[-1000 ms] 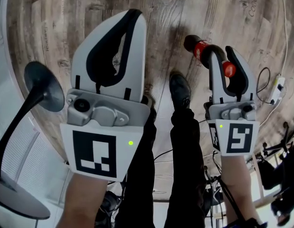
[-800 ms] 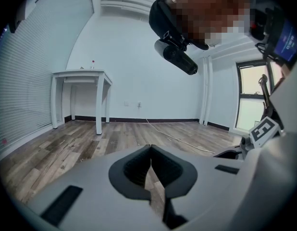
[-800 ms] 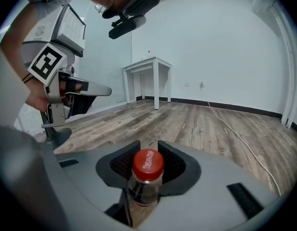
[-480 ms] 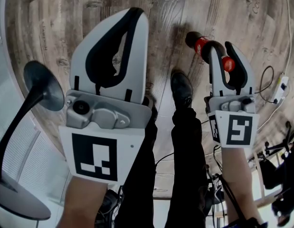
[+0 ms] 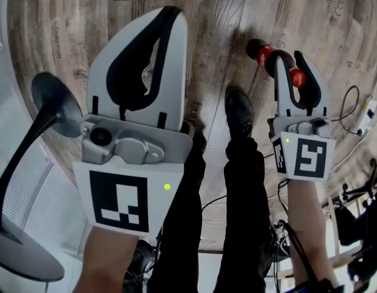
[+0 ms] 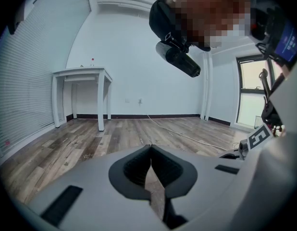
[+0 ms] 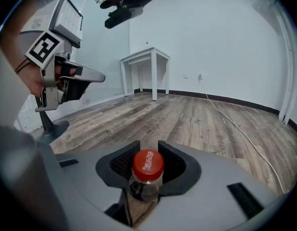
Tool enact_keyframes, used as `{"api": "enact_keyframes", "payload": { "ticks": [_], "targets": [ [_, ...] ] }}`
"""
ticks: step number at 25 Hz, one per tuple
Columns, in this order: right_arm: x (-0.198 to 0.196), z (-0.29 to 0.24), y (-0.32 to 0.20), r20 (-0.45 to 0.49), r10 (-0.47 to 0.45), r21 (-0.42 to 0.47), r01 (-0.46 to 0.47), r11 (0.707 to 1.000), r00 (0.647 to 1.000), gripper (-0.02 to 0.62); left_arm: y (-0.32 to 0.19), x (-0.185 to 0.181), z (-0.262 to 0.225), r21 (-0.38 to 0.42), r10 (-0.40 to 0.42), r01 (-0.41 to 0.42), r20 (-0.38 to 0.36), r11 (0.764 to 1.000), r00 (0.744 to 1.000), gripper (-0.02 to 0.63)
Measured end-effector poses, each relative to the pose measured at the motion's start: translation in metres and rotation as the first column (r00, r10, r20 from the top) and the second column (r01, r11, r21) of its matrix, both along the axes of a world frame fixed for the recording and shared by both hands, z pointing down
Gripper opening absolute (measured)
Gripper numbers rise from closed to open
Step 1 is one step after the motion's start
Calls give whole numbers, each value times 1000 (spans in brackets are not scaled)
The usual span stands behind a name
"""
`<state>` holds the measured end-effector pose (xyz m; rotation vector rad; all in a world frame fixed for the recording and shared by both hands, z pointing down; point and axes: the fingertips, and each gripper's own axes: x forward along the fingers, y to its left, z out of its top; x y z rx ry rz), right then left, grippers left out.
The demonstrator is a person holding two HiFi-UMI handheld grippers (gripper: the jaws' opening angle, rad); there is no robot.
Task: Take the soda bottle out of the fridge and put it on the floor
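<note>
The soda bottle (image 5: 265, 55) has a dark body, a red label and a red cap (image 7: 148, 161). My right gripper (image 5: 291, 60) is shut on its neck just below the cap, and the body hangs down past the jaws over the wooden floor (image 5: 237, 11). In the right gripper view the cap sits between the two black pads (image 7: 123, 161). My left gripper (image 5: 175, 18) fills the left of the head view. Its jaws are shut tip to tip with nothing between them, as the left gripper view (image 6: 151, 149) also shows.
A black stand with a round foot (image 5: 54, 102) rises at the left. The person's legs and a black shoe (image 5: 238, 112) lie between the grippers. Cables and a white power strip (image 5: 366, 112) lie at the right. A white table (image 7: 146, 57) stands by the far wall.
The right gripper with the bottle has sunk toward the floor and drifted slightly right in the head view. The left gripper has dipped a little and stays shut.
</note>
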<state>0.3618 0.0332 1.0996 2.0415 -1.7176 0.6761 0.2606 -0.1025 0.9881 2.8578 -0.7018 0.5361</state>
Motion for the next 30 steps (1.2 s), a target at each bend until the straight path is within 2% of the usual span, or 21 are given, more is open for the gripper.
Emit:
{"api": "enact_keyframes", "payload": {
  "ticks": [9, 14, 20, 23, 30],
  "targets": [
    [-1, 16, 0, -2, -13, -16, 13, 1000, 1000, 130, -1, -6, 11, -5, -14, 15, 17, 1000, 1000, 17],
    [-10, 15, -10, -5, -57, -15, 57, 998, 998, 135, -6, -12, 11, -1, -37, 37, 19, 999, 999, 17],
    [-24, 3, -26, -33, -108, 36, 109, 993, 994, 149, -7, -7, 1, 3, -37, 37, 7, 999, 999, 17],
    [-24, -3, -31, -30, -113, 43, 114, 993, 993, 172, -8, -7, -6, 9, -43, 43, 0, 999, 999, 17],
    [-21, -32, -43, -44, -123, 71, 126, 989, 991, 175, -15, -5, -29, 26, -55, 55, -23, 998, 998, 17]
  ]
}}
